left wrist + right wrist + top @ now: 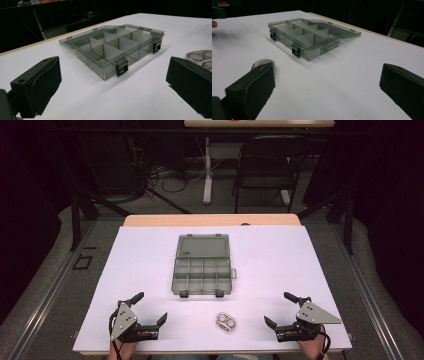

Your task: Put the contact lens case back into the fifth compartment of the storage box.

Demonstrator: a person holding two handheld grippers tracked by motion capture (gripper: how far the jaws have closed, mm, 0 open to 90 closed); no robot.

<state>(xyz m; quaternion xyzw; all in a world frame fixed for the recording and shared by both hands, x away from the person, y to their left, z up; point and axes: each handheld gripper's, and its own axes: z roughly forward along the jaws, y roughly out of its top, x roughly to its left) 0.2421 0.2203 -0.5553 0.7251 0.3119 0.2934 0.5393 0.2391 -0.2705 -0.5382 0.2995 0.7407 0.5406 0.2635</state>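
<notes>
The small two-lensed metal piece (226,322) lay on the desk (300,270) at lower centre, long axis across the frame, between the released left gripper (151,309) and the nearer right gripper (280,310) (also released).

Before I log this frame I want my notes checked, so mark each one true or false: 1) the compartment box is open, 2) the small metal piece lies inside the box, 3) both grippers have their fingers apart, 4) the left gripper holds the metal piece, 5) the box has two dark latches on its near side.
1) True: the compartment box has its lid folded back flat on the table.
2) False: the small metal piece lies on the table, nearer the person than the box.
3) True: the left gripper and the right gripper both have their fingers apart.
4) False: nothing is between its fingers.
5) True: two latches show there.
</notes>
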